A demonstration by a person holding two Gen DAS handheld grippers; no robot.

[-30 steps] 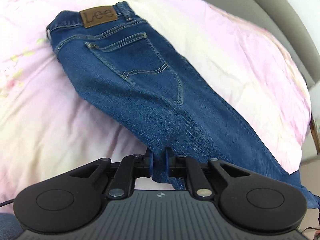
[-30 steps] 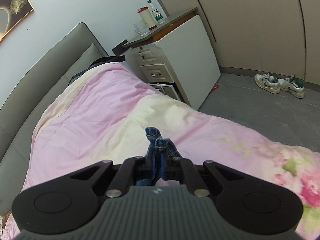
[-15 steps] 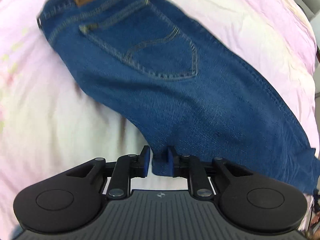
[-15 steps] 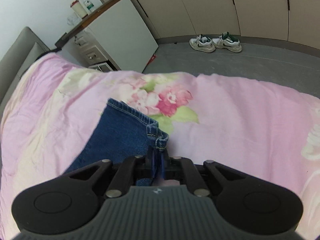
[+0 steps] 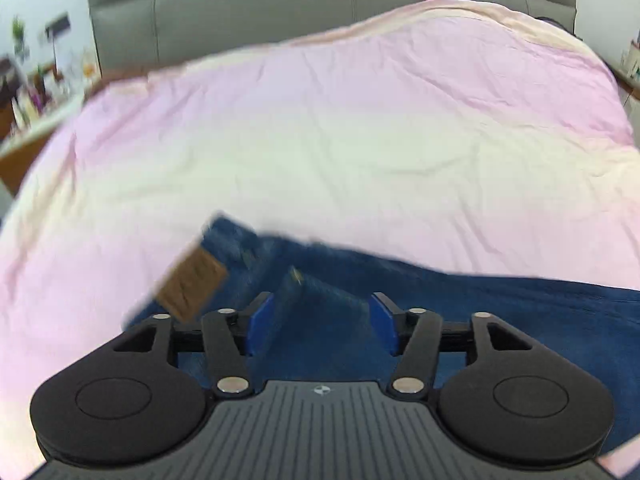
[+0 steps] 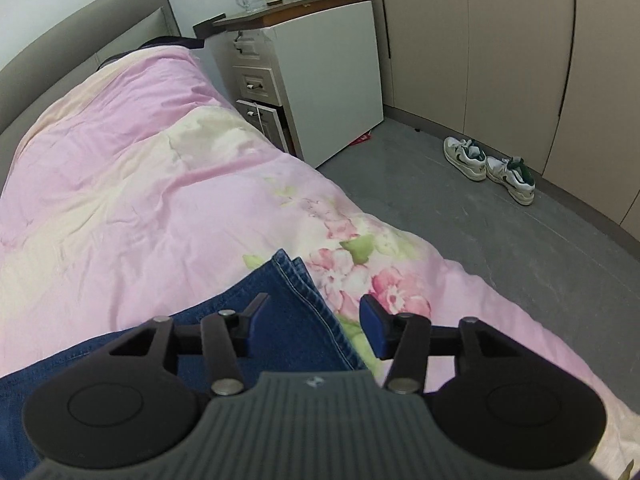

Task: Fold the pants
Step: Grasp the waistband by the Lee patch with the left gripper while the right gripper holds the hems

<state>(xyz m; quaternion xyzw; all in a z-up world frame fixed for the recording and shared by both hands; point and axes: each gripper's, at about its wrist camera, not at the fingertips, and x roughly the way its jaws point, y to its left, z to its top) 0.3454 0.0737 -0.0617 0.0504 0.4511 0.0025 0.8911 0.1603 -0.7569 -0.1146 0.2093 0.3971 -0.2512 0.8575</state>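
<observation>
Blue denim jeans (image 5: 500, 312) lie flat on the pink bed cover. In the left wrist view their waist end with a brown leather patch (image 5: 190, 284) is just ahead, slightly blurred. My left gripper (image 5: 322, 326) is open just above the denim near the waist, holding nothing. In the right wrist view the hemmed leg end of the jeans (image 6: 292, 300) lies on the cover. My right gripper (image 6: 310, 326) is open over that hem, empty.
The pink and cream duvet (image 5: 340, 140) covers the bed up to a grey headboard (image 5: 320, 8). A white nightstand (image 6: 320, 80) with bottles stands beside the bed. White sneakers (image 6: 488, 168) sit on the grey floor by the wardrobe doors.
Both grippers were shut on the denim and carried it across the bed. Both have now opened and let go, and the jeans lie on the cover.
</observation>
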